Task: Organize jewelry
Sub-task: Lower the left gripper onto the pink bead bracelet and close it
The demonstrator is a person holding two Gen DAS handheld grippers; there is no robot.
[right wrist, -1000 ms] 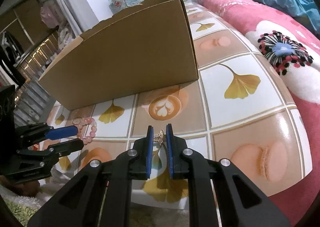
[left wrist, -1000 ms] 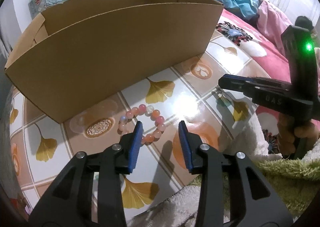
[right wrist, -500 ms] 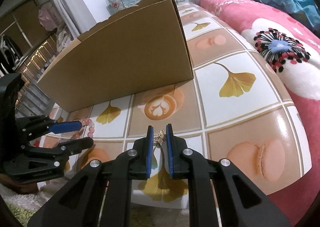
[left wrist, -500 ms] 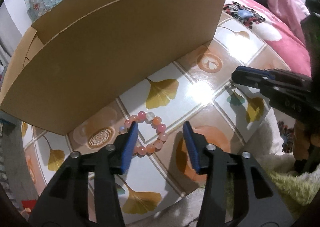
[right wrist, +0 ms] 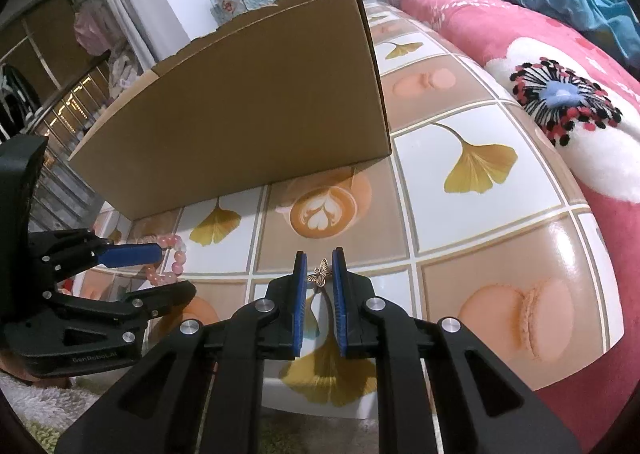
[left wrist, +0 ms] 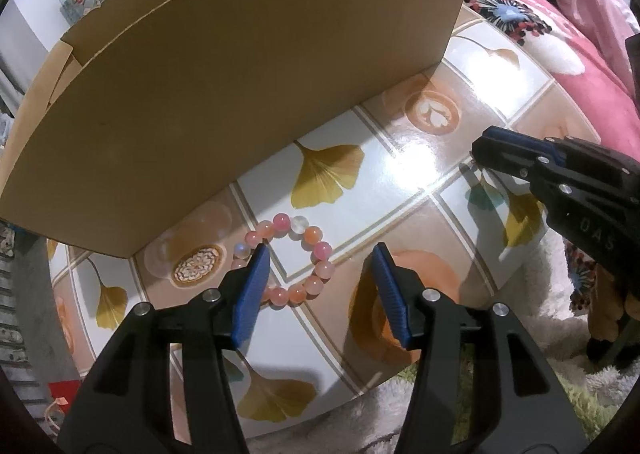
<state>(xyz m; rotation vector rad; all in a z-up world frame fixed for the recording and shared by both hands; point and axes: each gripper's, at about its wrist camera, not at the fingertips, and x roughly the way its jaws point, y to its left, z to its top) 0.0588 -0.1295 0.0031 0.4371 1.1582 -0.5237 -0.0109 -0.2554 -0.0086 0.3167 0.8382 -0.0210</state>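
A pink and orange bead bracelet (left wrist: 313, 234) lies flat on the tile-patterned table (left wrist: 420, 158) in front of a large cardboard box (left wrist: 240, 74). My left gripper (left wrist: 320, 257) points down at it and its jaws are opening. The left pad covers the ring's left side, the ring's right side lies between the jaws, and no pad presses on a bead. From the right wrist, the left gripper (right wrist: 176, 270) brackets the bracelet (right wrist: 178, 254). My right gripper (right wrist: 319, 259) is shut on a small gold butterfly charm (right wrist: 320, 274), held just above the table near its front edge.
The box (right wrist: 240, 114) fills the back of the table. A pink floral blanket (right wrist: 520, 38) lies along the right side. A shaggy pale rug (left wrist: 440, 394) lies below the table's front edge. A hand (left wrist: 608, 318) holds the right gripper (left wrist: 486, 148).
The left gripper has tipped further down and closed in on the bracelet while its jaws spread wider. The right gripper and its butterfly charm have stayed put.
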